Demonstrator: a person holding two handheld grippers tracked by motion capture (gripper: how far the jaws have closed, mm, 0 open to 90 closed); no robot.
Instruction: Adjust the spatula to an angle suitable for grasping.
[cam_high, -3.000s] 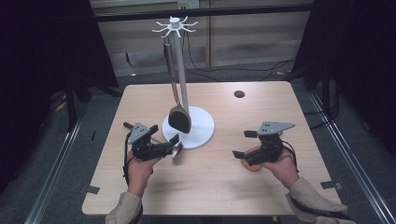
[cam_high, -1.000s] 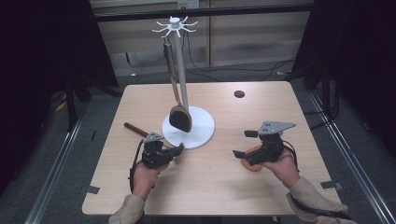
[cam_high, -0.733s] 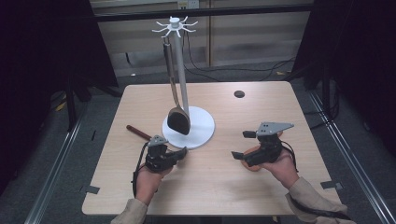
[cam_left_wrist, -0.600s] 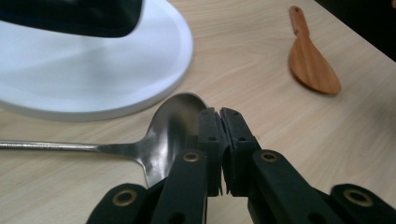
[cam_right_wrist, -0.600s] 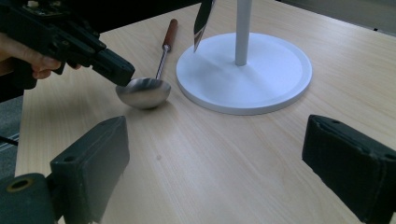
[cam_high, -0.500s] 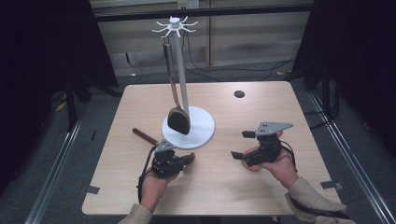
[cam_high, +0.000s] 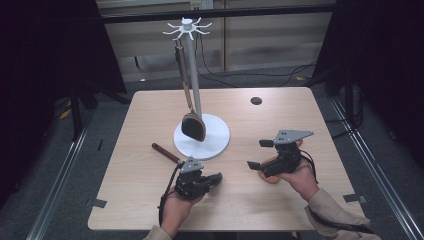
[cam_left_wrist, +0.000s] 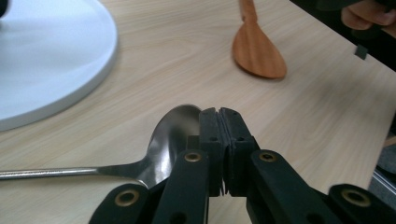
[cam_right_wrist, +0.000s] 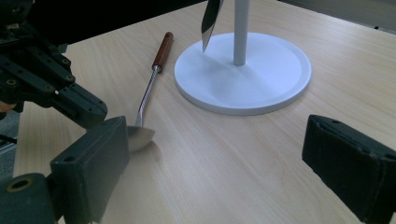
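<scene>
Spoon (cam_left_wrist: 163, 149) lies flat on desk (cam_high: 150, 195), steel bowl just under and left of the left tool (cam_left_wrist: 223, 140) tips; its brown-tipped handle (cam_high: 165, 152) runs off toward the white stand base (cam_high: 212, 145). Left tool jaws pressed together, nothing between them. Right tool (cam_high: 260, 155) jaws spread wide, empty, hovering low over a wooden spatula (cam_left_wrist: 257, 53) lying on the desk. Dark ladle (cam_high: 192, 125) hangs from the stand's hook, ahead of both tools.
</scene>
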